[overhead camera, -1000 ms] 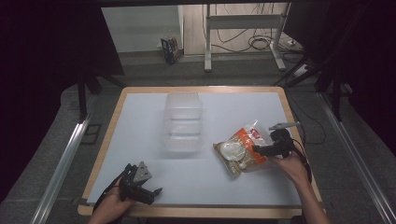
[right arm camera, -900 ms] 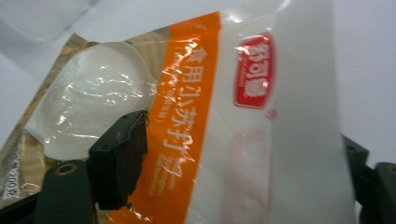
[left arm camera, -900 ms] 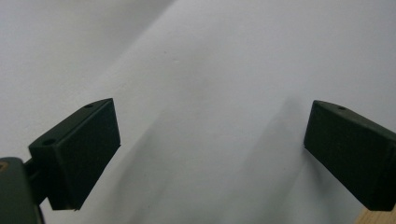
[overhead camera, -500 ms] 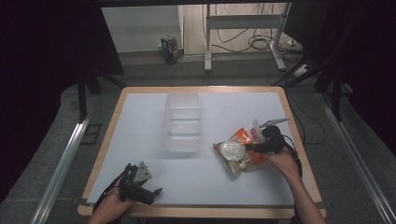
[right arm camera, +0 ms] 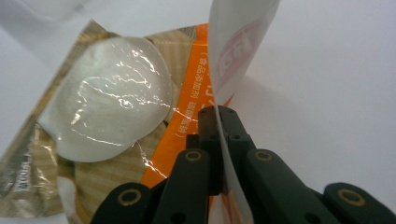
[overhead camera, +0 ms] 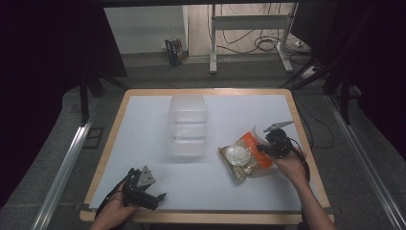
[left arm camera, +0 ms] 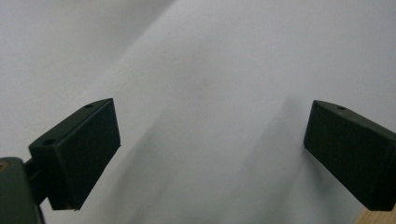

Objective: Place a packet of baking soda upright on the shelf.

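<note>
A clear-fronted snack bag (overhead camera: 243,158) with an orange band lies on the white table at the right. In the right gripper view the bag (right arm camera: 112,102) shows pale round pieces inside, and its white sealed edge stands up between my jaws. My right gripper (overhead camera: 263,148) (right arm camera: 216,112) has just been closing and is now shut on that edge, at the bag's right side. My left gripper (overhead camera: 154,198) rests near the front left edge; in the left gripper view it (left arm camera: 210,149) is open wide over bare white surface, with nothing between the jaws.
A clear plastic lidded container (overhead camera: 188,124) stands at the middle of the table, left of the bag. The table (overhead camera: 143,120) has a wooden rim. Beyond the far edge are a metal stand's legs (overhead camera: 249,43) and cables on the floor.
My right gripper has moved left to the bag's right edge and its jaws have closed on it, lifting the edge a little. The left gripper has stayed put.
</note>
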